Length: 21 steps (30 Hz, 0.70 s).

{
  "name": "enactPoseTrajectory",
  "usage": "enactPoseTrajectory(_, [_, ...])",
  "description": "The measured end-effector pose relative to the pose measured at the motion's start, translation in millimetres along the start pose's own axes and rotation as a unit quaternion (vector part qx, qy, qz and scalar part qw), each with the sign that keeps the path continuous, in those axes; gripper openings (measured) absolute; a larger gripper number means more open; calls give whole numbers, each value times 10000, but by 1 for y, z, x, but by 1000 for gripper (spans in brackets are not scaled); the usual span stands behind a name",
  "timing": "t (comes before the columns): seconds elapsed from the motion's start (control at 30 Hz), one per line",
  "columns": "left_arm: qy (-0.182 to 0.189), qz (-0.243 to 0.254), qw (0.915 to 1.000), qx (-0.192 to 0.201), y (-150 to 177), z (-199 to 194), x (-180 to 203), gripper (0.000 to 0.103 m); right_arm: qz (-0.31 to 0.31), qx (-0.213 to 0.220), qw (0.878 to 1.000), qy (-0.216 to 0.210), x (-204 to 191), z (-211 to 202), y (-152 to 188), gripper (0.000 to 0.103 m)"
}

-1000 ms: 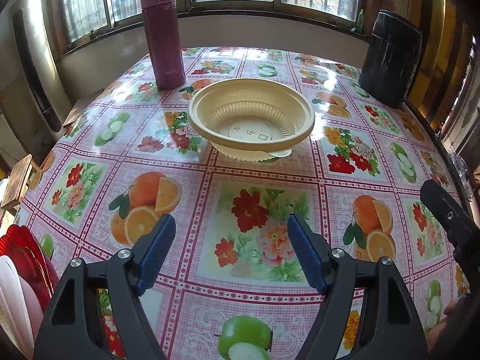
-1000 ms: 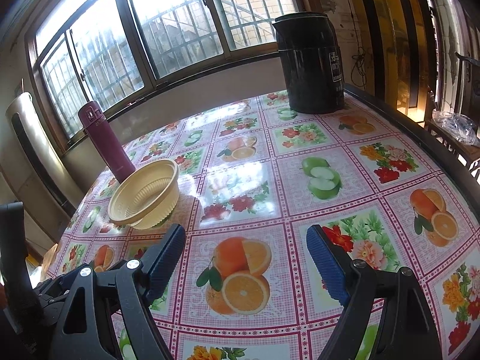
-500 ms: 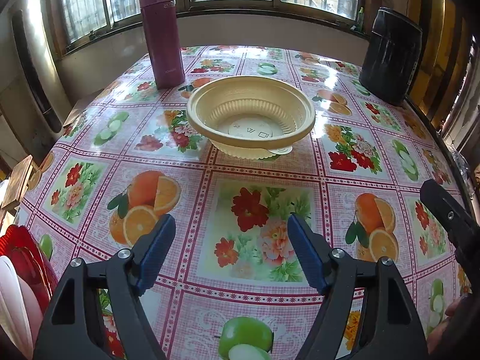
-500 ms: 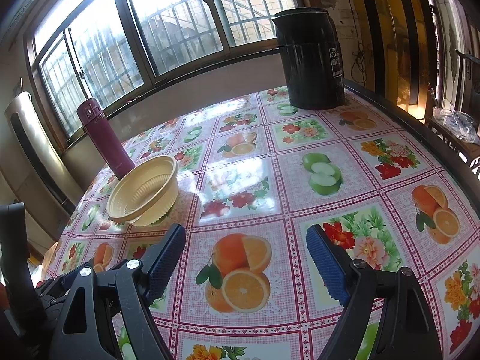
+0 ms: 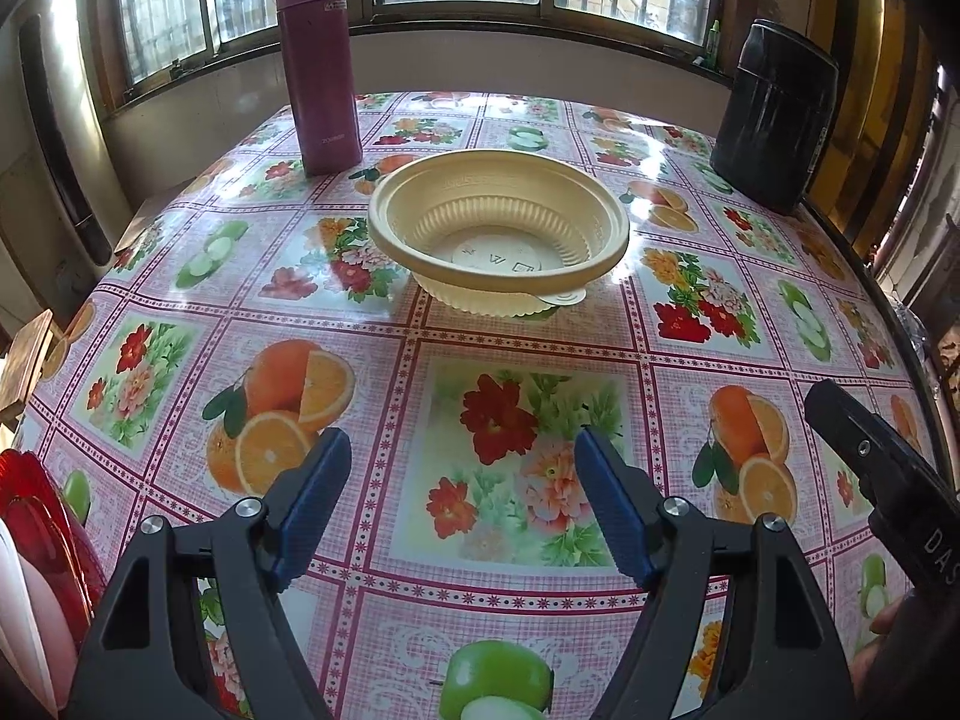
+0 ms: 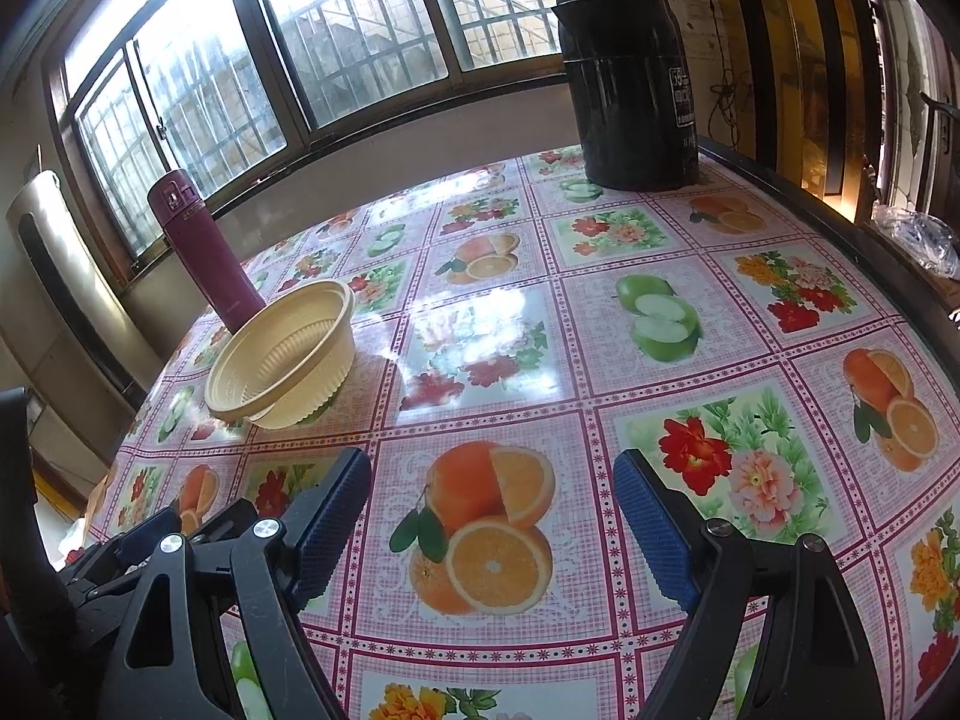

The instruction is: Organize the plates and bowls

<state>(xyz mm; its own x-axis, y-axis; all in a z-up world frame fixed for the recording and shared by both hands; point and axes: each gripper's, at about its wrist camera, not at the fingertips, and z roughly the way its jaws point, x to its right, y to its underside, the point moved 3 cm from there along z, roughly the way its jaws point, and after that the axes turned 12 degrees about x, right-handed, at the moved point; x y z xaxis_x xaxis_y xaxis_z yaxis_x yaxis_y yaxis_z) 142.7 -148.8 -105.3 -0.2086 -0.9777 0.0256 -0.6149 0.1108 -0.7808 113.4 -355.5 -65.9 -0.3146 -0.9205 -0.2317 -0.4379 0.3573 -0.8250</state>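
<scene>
Cream ribbed plastic bowl [image 5: 498,240] upright on the surface [image 5: 528,468], mid-way back, resting on a fruit-and-flower oilcloth; embossed marks on its floor, too small to read. Just behind, to its left, a maroon flask [image 5: 318,60] with small white lettering near the base, unreadable. At the far right corner a black kettle [image 6: 630,90], white print down its side, "58" at the top, the rest illegible. Left claw [image 5: 462,504] wide, nothing between its blue pads, hovering well short of the bowl. Right claw [image 6: 492,528] wide too, empty, over an orange print. Red and white dishes [image 5: 36,588] at the left edge.
</scene>
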Motion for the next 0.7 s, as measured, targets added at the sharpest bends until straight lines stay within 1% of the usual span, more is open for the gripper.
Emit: enactPoseTrajectory(0.7, [73, 34, 9999, -83, 4, 4, -2, 77, 3, -119, 9999, 9, -3, 5, 7, 85])
